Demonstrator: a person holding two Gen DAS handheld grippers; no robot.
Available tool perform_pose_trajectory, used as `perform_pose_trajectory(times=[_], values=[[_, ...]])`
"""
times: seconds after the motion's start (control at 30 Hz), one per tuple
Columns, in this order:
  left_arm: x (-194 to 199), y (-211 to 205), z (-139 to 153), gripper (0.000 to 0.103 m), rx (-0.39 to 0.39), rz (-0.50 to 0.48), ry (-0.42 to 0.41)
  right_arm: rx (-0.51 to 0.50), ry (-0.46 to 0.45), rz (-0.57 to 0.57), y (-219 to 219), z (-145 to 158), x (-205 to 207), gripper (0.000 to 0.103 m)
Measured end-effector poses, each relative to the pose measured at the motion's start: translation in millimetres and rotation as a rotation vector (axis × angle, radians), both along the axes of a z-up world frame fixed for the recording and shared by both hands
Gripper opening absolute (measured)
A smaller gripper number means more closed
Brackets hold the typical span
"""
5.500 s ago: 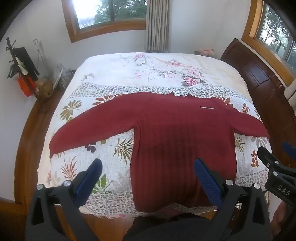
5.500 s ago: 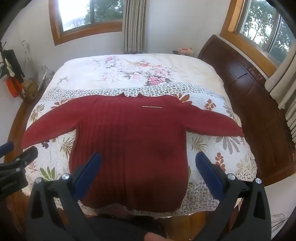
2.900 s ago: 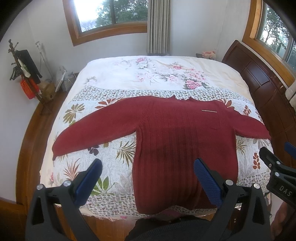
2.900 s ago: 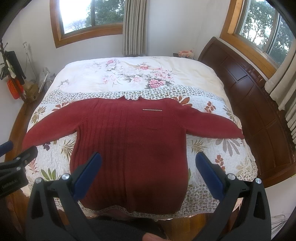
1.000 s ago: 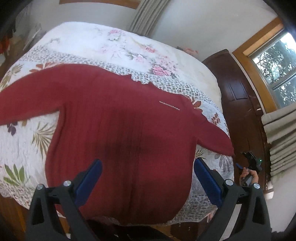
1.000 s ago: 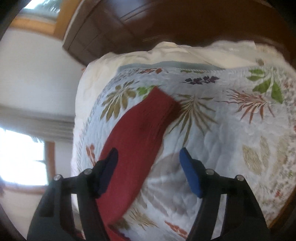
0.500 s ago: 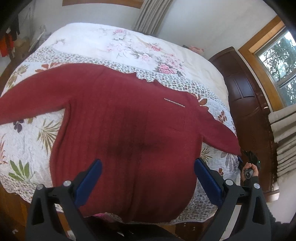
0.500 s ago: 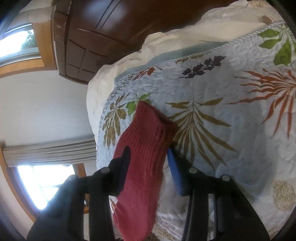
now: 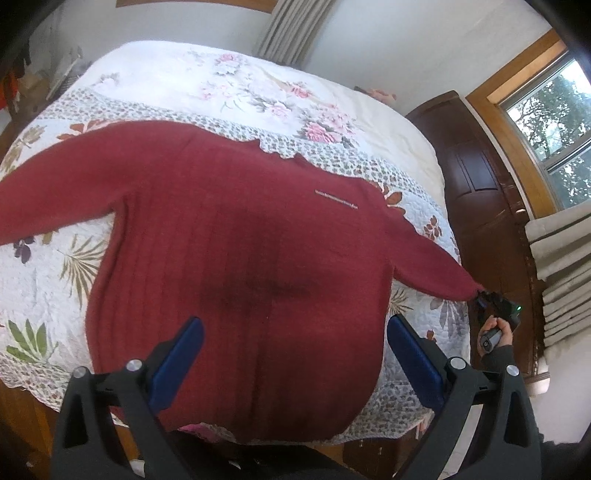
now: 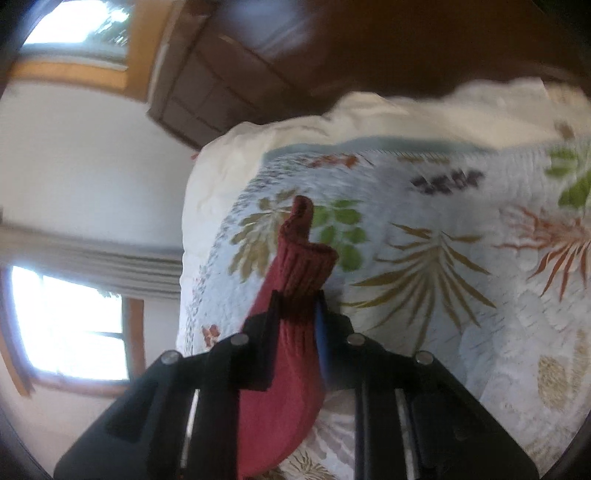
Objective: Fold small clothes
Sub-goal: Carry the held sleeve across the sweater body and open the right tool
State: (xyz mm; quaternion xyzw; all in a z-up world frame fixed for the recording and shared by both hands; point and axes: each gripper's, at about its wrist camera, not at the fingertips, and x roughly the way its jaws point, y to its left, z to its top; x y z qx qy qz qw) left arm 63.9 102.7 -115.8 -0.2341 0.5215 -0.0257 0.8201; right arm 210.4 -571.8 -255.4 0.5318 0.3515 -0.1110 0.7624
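A dark red ribbed sweater [image 9: 236, 266] lies flat on the bed, both sleeves spread out. My left gripper [image 9: 291, 354] hovers open above its lower body, nothing between the blue pads. In the right wrist view my right gripper [image 10: 297, 302] is shut on the cuff of the sweater's right sleeve [image 10: 303, 258], which bunches up and pokes out past the fingertips, raised a little off the quilt. The left wrist view shows that same gripper [image 9: 480, 297] at the sleeve end [image 9: 450, 284], held by a hand [image 9: 496, 332] at the bed's right edge.
The bed has a leaf-patterned quilt [image 9: 48, 273] and a floral cover [image 9: 258, 92] behind it. A dark wooden headboard [image 9: 480, 177] runs along the right side. Windows [image 9: 554, 122] and grey curtains [image 9: 291, 29] line the walls. Clutter [image 9: 22, 81] stands at the far left.
My right gripper went from open over the sweater to the right sleeve end, closed on the cuff and began lifting it. My left gripper shifted right over the sweater's body, still open.
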Motion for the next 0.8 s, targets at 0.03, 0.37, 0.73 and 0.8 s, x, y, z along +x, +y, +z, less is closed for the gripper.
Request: perform_pose_trajectory(times=[0.03, 0.37, 0.73, 0.8], values=[[1, 0, -3, 0.100, -0.001, -0.009, 0.014, -0.017, -0.007, 0.013, 4, 7, 1, 0.017], [-12, 6, 4, 0.100, -0.018, -0.051, -0.085, -0.289, -0.123, 0.234, 97, 110, 15, 0.017], [-9, 32, -2, 0.100, -0.215, -0.111, -0.106, -0.519, -0.261, 0.502, 267, 203, 17, 0.011], [-6, 36, -3, 0.100, -0.211, -0.128, -0.112, -0.518, -0.274, 0.552, 296, 208, 17, 0.008]])
